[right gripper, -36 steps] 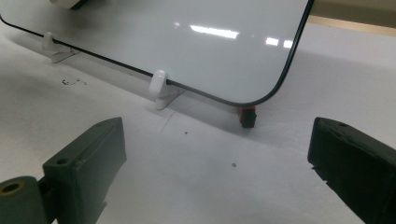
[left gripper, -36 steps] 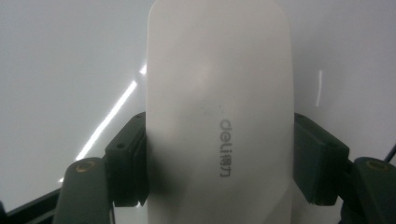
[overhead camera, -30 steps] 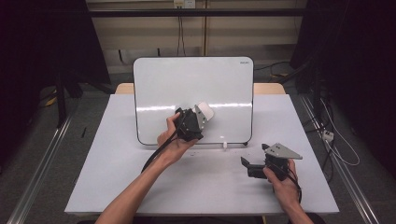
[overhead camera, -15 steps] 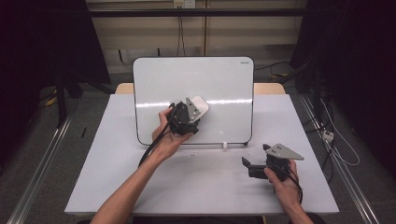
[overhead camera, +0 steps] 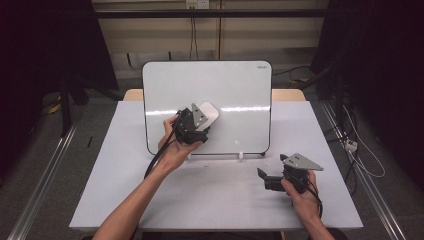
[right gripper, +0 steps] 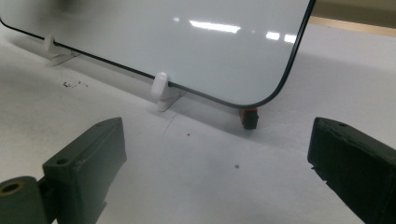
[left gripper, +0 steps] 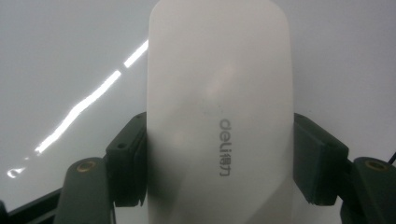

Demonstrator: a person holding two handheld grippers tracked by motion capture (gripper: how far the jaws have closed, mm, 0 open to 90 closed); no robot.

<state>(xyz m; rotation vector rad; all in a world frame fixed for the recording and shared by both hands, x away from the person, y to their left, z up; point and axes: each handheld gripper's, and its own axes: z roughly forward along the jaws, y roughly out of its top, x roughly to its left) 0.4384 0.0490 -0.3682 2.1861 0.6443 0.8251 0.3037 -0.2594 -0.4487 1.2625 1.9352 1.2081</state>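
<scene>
The tabletop (overhead camera: 220,195) carries one whiteboard (overhead camera: 235,85), propped at a lean on small white clips, two of which show along its lower edge in the right gripper view, with a small red and black piece (right gripper: 249,117) under its rounded corner. The board's face reads as blank white apart from streaks of reflected light; no writing shows anywhere on it, so the wiping looks either nearly finished or done over a surface that is already clean, and from these pictures I cannot tell which. What seems left, at most, is the stretch of board to the right and below the eraser, and then setting the eraser down. There is one eraser (left gripper: 219,116), a white rounded block with a grey brand mark, held against the middle of the board's face, a little left of centre. The left tongs (overhead camera: 196,125) are clamped on its two long sides, pads pressed flat to it, as the left gripper view shows plainly. The right tongs (right gripper: 224,154) stand wide apart with nothing between them, resting low over the bare tabletop near the board's right lower corner, in a hand that takes no part in the wiping. Counted: one board, one eraser, two tongs, two clips seen, a few dark specks on the tabletop.
</scene>
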